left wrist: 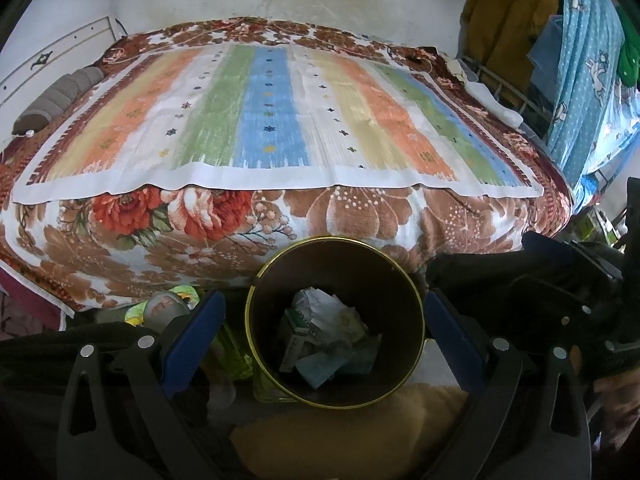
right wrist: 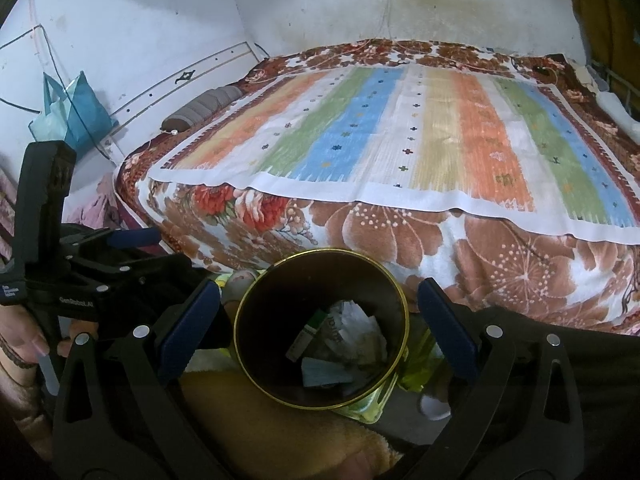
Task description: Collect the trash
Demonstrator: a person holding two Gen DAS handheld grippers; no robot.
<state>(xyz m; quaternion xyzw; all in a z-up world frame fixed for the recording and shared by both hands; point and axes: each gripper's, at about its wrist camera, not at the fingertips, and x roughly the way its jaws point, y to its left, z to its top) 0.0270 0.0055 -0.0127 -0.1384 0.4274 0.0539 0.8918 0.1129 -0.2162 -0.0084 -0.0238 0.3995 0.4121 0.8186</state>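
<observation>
A dark round bin (left wrist: 360, 264) with a gold rim stands on the floor against the bed. Crumpled white paper (left wrist: 316, 300), a small box (left wrist: 296, 340) and a pale blue scrap (left wrist: 316, 368) lie inside it. My left gripper (left wrist: 324, 300) is open above it, one blue pad on each side of the rim. From the other side, the bin (right wrist: 280, 300) shows the same paper (right wrist: 356, 320) and box (right wrist: 306, 336). My right gripper (right wrist: 318, 289) is open over it too, holding nothing. A hand (right wrist: 24, 344) holds the left gripper's body (right wrist: 100, 272).
The bed, with a striped mat (left wrist: 280, 112) over a floral blanket (left wrist: 360, 212), fills the space behind the bin. A yellow-green wrapper (right wrist: 416, 364) lies under the bin and a tan fuzzy cloth (left wrist: 360, 432) in front. A teal bag (right wrist: 72, 112) hangs on the left wall.
</observation>
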